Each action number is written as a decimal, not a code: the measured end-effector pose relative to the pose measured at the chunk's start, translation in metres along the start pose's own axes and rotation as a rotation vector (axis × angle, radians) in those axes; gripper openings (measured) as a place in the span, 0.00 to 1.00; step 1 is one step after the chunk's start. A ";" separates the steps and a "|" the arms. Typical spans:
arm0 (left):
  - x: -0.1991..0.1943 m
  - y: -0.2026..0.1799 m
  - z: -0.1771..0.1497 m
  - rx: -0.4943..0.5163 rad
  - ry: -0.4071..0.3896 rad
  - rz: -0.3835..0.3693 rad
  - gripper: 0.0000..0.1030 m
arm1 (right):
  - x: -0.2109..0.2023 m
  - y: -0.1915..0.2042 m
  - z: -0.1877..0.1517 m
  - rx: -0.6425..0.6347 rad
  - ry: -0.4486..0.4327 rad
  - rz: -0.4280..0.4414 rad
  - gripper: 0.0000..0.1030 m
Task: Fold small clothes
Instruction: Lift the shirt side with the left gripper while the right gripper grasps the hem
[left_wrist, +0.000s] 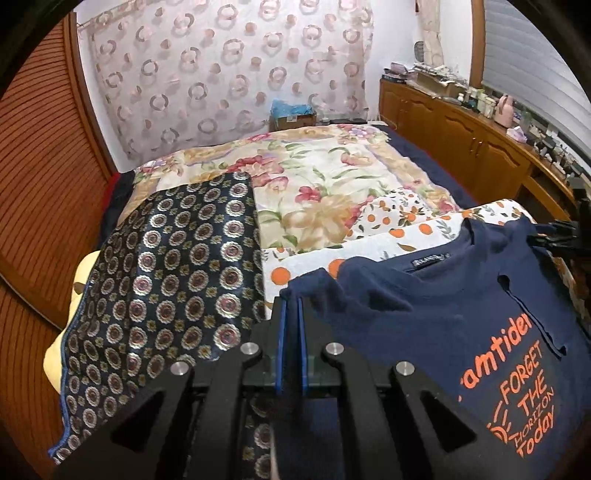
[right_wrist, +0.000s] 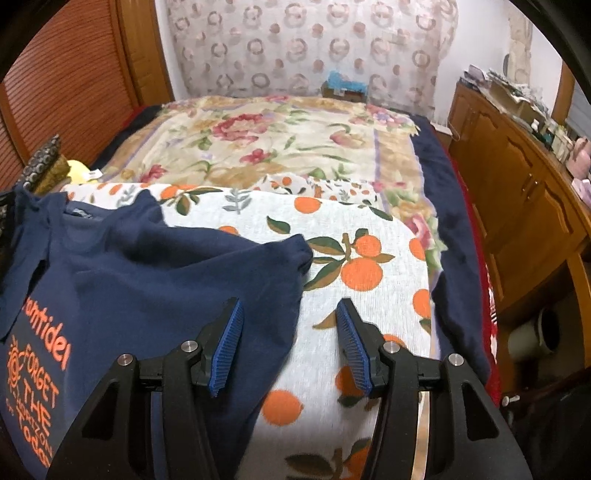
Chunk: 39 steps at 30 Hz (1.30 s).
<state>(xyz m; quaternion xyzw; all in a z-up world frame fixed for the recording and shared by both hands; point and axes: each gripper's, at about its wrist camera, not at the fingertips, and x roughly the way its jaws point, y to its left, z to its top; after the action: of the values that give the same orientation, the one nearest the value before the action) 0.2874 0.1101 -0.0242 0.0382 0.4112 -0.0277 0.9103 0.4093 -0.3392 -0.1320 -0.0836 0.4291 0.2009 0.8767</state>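
- The left gripper (left_wrist: 290, 306) reaches forward low over the bed, its two blue-padded fingers (left_wrist: 279, 343) pressed nearly together on the left sleeve edge of the navy T-shirt (left_wrist: 436, 306), pinching the cloth between them.
- The right gripper (right_wrist: 290, 314) is held level above the shirt's right side, its jaws spread wide with nothing between them; its left finger (right_wrist: 227, 347) hangs over navy cloth, its right finger over the orange-print cloth (right_wrist: 354, 236).
- In the left wrist view a black piece of the right gripper shows at the far right edge, close to the shirt's shoulder.
- The T-shirt lies front up on the near part of the bed, collar toward the far side, with its label visible inside the neck.
- Orange lettering on its chest reads "FORGET THE HORIZON Today", beside a small sun drawing.
- Its cloth is rumpled, with soft folds near the collar; the right sleeve (right_wrist: 295, 251) lies spread out on the orange-print cloth.
- Beneath that cloth lies a floral bedspread (right_wrist: 280, 147), which covers the far part of the bed.
- A dark medallion-patterned fabric (left_wrist: 166, 280) lies to the left of the shirt, just beside the left gripper.
- A wooden cabinet (right_wrist: 517, 206) stands along the right side of the bed.
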 end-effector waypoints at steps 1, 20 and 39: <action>-0.002 -0.002 -0.002 0.003 -0.005 -0.007 0.03 | 0.001 0.002 0.002 0.000 0.004 0.000 0.52; -0.101 -0.039 -0.062 0.014 -0.168 -0.105 0.03 | -0.113 0.065 -0.017 -0.084 -0.253 0.023 0.02; -0.183 -0.043 -0.174 -0.063 -0.241 -0.118 0.03 | -0.189 0.108 -0.135 -0.066 -0.280 0.073 0.02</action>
<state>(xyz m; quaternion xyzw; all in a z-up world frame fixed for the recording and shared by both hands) 0.0331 0.0866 -0.0033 -0.0182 0.3011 -0.0727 0.9506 0.1626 -0.3374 -0.0640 -0.0681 0.2986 0.2561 0.9169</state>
